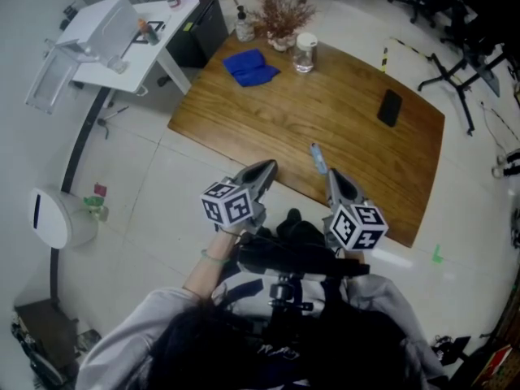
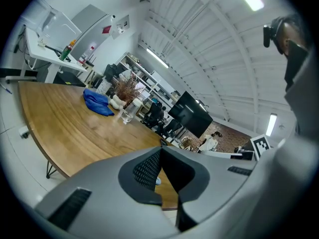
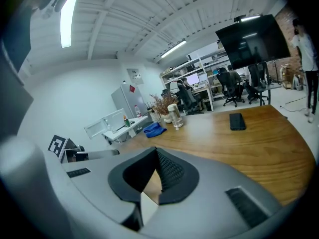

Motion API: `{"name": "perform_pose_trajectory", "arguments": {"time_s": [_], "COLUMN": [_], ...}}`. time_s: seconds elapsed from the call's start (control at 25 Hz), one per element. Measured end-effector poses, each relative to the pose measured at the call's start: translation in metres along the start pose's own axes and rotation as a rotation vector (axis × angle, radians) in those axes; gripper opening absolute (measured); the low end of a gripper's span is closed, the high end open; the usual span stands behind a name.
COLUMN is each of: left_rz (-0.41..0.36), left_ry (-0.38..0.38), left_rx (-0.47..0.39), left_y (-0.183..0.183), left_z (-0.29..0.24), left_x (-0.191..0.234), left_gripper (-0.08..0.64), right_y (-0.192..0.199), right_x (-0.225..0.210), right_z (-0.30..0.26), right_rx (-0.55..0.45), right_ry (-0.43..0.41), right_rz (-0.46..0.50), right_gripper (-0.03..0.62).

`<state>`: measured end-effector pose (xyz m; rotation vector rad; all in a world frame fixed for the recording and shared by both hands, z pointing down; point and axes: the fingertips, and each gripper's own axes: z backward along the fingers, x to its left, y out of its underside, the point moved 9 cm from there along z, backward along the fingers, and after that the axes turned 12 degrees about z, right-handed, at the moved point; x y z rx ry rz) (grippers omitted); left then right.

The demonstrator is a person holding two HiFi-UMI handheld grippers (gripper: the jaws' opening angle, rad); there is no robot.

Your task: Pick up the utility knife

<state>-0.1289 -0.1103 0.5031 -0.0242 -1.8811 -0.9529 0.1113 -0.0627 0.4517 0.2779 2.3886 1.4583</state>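
Head view: the slender light-blue utility knife (image 1: pixel 317 158) lies flat on the brown wooden bench (image 1: pixel 349 132), at 6 o'clock from the bench's centre, near the front edge. At 9 o'clock of the knife is the left hand-held gripper (image 1: pixel 266 167), jaws pressed together, empty. At 5 o'clock is the right hand-held gripper (image 1: pixel 333 175), likewise pressed together and empty, not touching the knife. A black rectangular phone (image 1: pixel 390 107) lies at 3 o'clock and a folded blue cloth (image 1: pixel 252 66) at 10 o'clock.
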Motion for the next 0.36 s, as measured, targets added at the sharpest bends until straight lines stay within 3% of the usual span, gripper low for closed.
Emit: {"name": "perform_pose_trajectory", "arguments": {"time_s": [0.36], "left_rz": [0.0], "left_ry": [0.01], "left_rx": [0.016], "left_y": [0.0018], "left_z": [-0.0013], "left_x": [0.0003], "left_gripper": [0.005], "right_y": [0.0016], "right_x": [0.0032], "right_z": [-0.0004], "right_rx": [0.009], "right_ry": [0.005], "right_rz": [0.005], "right_gripper": [0.012]}}
